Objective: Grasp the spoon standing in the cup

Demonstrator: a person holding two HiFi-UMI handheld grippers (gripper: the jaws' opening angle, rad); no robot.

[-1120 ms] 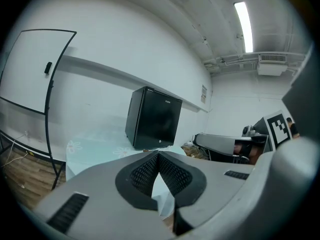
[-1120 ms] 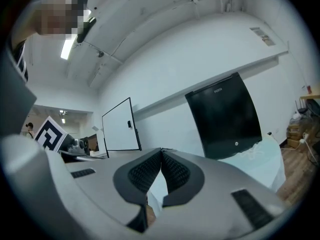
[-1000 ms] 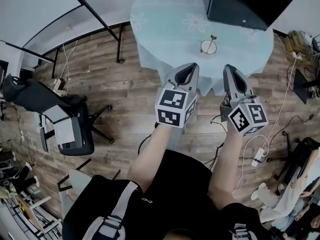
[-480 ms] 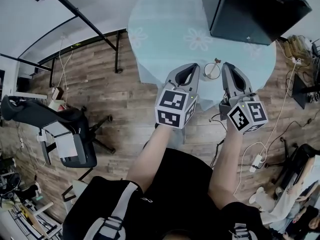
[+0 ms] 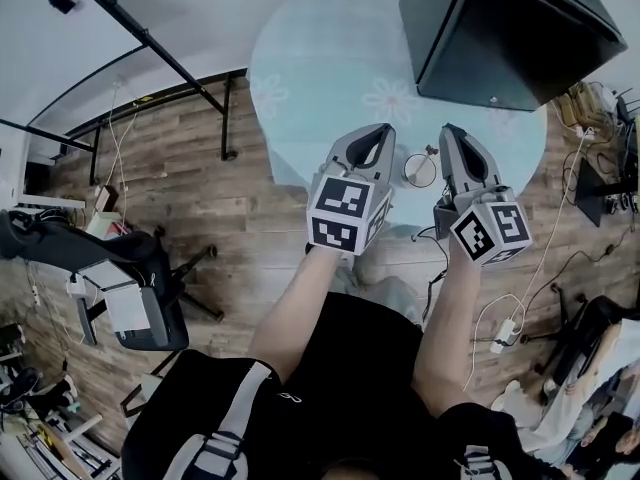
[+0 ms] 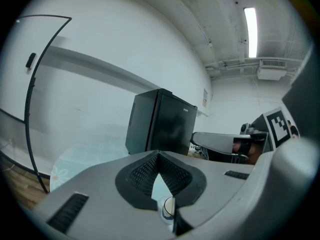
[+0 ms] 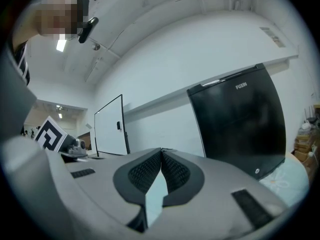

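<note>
Round desk (image 5: 320,78), pale blue flowered cloth, fills the upper middle of the head view. A black cabinet (image 5: 500,28) takes the upper right and seems to stand on the desk's far side.

Left tool (image 5: 378,130) and right tool (image 5: 450,130) sit side by side at frame centre, both pointing toward the desk. In each tool's own view the ribbed pads meet at the tips: both are pressed together, with nothing pinched.

The cup (image 5: 419,170) stands near the desk's near edge, just below centre-right, in the gap between the two tools. The left tool's view catches its rim low in the frame, through the notch under the closed pads.

The spoon (image 5: 432,152) stands in the cup, with its handle leaning toward the upper right (small and hard to read beyond that). It lies between the tool tips, nearer the right tool, and touches neither as far as we can see.

Progress, in our judgement: only the approach is made. No grasp has begun. What is left is to spread one tool, bring its pads to either side of the handle, then close on it. We expect the thin, tilted handle to need careful lining up.
</note>
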